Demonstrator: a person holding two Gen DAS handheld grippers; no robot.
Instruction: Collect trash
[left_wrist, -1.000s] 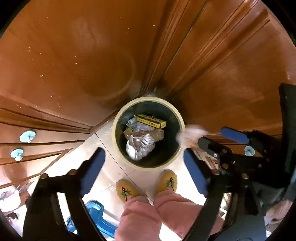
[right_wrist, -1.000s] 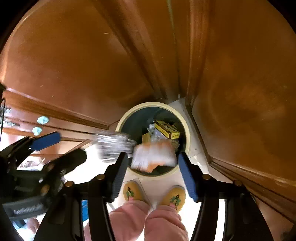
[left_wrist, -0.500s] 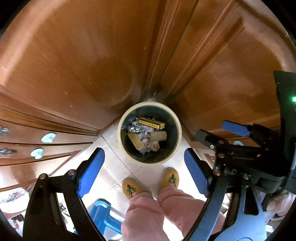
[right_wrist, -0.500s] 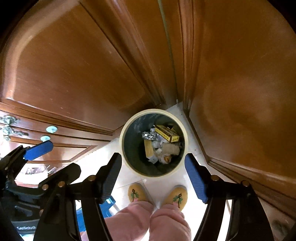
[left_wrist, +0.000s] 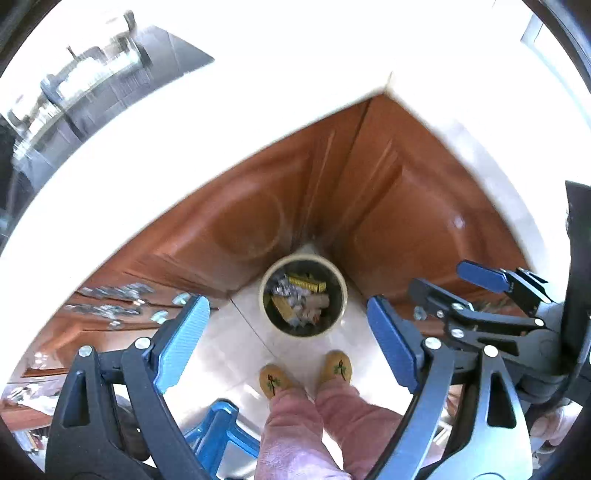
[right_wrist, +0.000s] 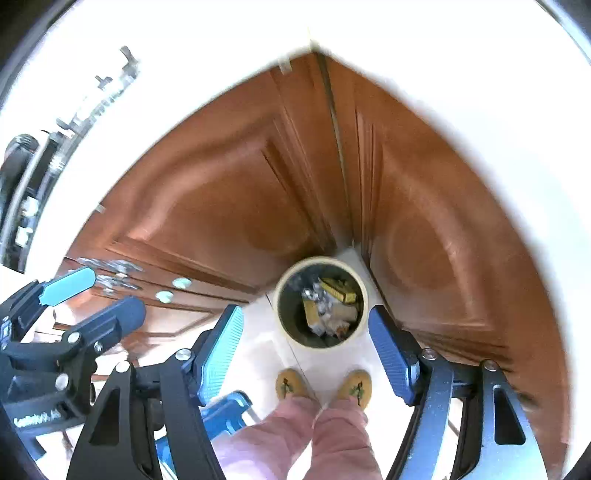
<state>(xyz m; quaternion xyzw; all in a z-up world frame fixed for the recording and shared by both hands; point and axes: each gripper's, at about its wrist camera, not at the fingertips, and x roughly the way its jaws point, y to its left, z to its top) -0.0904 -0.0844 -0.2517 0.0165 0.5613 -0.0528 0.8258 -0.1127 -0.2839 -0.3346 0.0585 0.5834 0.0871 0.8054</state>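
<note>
- Both grippers are held high over the bin, pointing steeply down at it. On the left gripper (left_wrist: 284, 343) the jaws are spread wide and nothing is seen between them.
- On the right gripper (right_wrist: 304, 349) the jaws are spread wide too, and nothing is held there.
- Trash (left_wrist: 301, 301) is seen lying inside the round bin (left_wrist: 341, 295): a yellow box (right_wrist: 338, 290), some shiny crumpled foil and bits of paper. It is all down in the bin, well apart from both grippers.
- It is judged that a drop has been made, since the trash lies in the bin and no jaws are full.
- More trash is needed next, so it is judged that the grippers must be carried away from the bin to a place where trash is lying. No loose trash is seen on the floor from here.
- A pale tiled floor (right_wrist: 266, 347) is seen under the bin. The bin is tucked into a corner made by two brown wooden cupboard doors (right_wrist: 229, 206).
- A bright white countertop (left_wrist: 258, 103) is seen above the doors.
- Two yellow slippers (right_wrist: 358, 384) and pink trouser legs are seen just beside the bin, and a blue stool (left_wrist: 218, 424) is near them.
</note>
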